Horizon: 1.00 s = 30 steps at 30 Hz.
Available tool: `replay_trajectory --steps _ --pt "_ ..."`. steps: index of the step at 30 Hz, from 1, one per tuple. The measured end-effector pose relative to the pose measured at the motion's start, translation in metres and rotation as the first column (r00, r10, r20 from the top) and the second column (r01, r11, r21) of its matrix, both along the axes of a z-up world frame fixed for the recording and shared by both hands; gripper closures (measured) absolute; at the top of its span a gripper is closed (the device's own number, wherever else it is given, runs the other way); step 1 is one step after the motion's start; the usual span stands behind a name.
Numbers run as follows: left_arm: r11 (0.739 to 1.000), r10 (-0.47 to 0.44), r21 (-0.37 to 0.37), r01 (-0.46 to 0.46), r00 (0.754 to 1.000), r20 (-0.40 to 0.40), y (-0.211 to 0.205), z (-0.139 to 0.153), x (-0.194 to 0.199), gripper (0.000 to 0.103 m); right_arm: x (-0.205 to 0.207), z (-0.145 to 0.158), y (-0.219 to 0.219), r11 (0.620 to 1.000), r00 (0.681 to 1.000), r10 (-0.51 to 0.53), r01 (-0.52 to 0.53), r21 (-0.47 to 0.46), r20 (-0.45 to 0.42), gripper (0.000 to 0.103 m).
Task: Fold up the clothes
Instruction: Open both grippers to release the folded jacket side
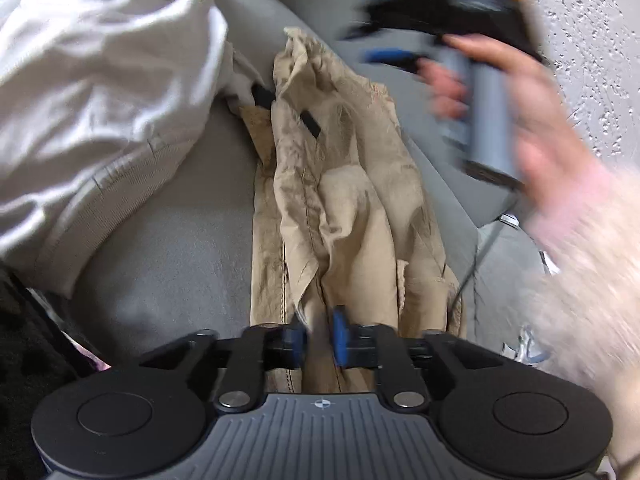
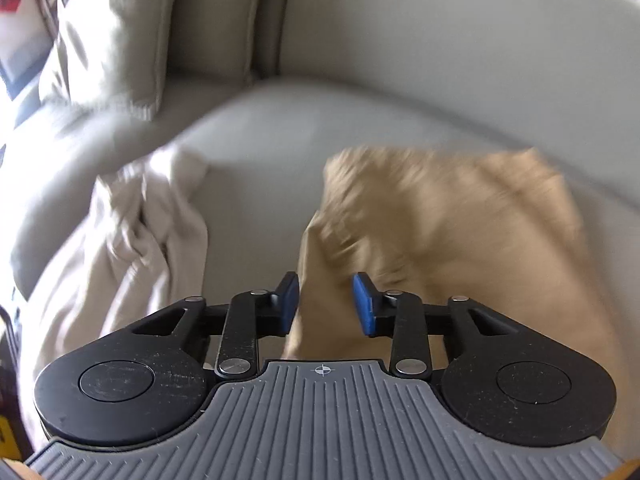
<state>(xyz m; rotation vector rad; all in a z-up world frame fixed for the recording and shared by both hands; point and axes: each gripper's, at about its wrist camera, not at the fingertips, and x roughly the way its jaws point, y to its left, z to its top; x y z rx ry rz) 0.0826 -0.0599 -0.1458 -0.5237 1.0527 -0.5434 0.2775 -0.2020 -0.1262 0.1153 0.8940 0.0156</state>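
A crumpled tan garment (image 1: pixel 340 184) lies lengthwise on the grey sofa seat (image 1: pixel 168 256). My left gripper (image 1: pixel 318 334) has its blue pads nearly together on the near end of the tan cloth. In the right wrist view the same tan garment (image 2: pixel 448 232) is blurred, and my right gripper (image 2: pixel 326 306) is open with a fold of the cloth lying between its pads. The right gripper (image 1: pixel 384 46) also shows, blurred, in the left wrist view, held in a hand above the garment's far end.
A white garment (image 1: pixel 92 92) is heaped at the left of the seat and shows in the right wrist view too (image 2: pixel 120 240). Sofa back cushions (image 2: pixel 132 36) stand behind. A speckled floor (image 1: pixel 592 48) lies past the sofa's right edge.
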Motion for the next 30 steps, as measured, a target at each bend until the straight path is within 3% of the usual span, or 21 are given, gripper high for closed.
replay_trajectory --steps 1,4,9,12,15,16,18,19,20,22,24,26,28,30 --pt "1.0 0.007 0.016 -0.007 1.0 0.023 0.001 0.006 -0.004 0.064 -0.013 0.018 -0.009 1.0 0.999 -0.015 0.015 -0.005 0.031 0.06" --pt "0.996 0.024 0.082 -0.034 0.993 0.114 0.004 0.028 -0.02 0.058 -0.075 0.077 -0.046 0.997 0.986 -0.08 0.082 -0.008 0.144 0.056" --pt "0.988 0.028 0.146 -0.057 0.98 0.195 0.017 0.058 -0.054 0.057 -0.221 0.167 -0.106 0.975 0.912 -0.221 0.211 0.067 0.344 0.051" --pt "0.985 0.016 0.164 -0.056 0.972 0.236 0.021 0.062 -0.049 0.061 -0.3 0.202 -0.124 0.964 0.859 -0.265 0.251 0.091 0.437 0.046" --pt "0.983 -0.002 0.179 -0.05 0.961 0.278 0.012 0.063 -0.055 0.08 -0.373 0.227 -0.14 0.955 0.816 -0.295 0.273 0.119 0.498 0.041" --pt "0.982 -0.023 0.188 -0.034 0.956 0.293 0.006 0.065 -0.058 0.088 -0.388 0.225 -0.144 0.952 0.82 -0.304 0.27 0.142 0.485 0.04" --pt "0.978 -0.087 0.209 0.016 0.938 0.334 -0.012 0.062 -0.059 0.091 -0.408 0.207 -0.15 0.942 0.846 -0.325 0.249 0.226 0.424 0.04" --pt "0.974 -0.123 0.222 0.044 0.926 0.357 -0.021 0.062 -0.06 0.091 -0.412 0.191 -0.154 0.931 0.868 -0.328 0.231 0.282 0.373 0.046" --pt "0.969 -0.16 0.238 0.072 0.912 0.377 -0.031 0.06 -0.061 0.091 -0.414 0.173 -0.156 0.918 0.892 -0.323 0.214 0.334 0.317 0.062" --pt "0.956 -0.225 0.265 0.125 0.891 0.394 -0.051 0.05 -0.06 0.092 -0.404 0.121 -0.15 0.896 0.939 -0.288 0.196 0.398 0.187 0.086" --pt "0.95 -0.254 0.277 0.147 0.877 0.409 -0.064 0.041 -0.055 0.092 -0.388 0.068 -0.136 0.886 0.965 -0.24 0.176 0.429 0.101 0.09" --pt "0.942 -0.259 0.309 0.129 0.867 0.426 -0.074 0.03 -0.049 0.09 -0.369 0.026 -0.118 0.883 0.978 -0.197 0.143 0.447 0.075 0.09" --pt "0.921 -0.208 0.389 0.024 0.875 0.437 -0.075 0.019 -0.043 0.089 -0.346 -0.009 -0.101 0.903 0.985 -0.16 0.12 0.413 0.063 0.09" --pt "0.878 -0.152 0.477 -0.046 0.917 0.369 -0.069 0.005 -0.031 0.088 -0.328 -0.037 -0.091 0.936 0.986 -0.166 0.152 0.318 0.017 0.09"
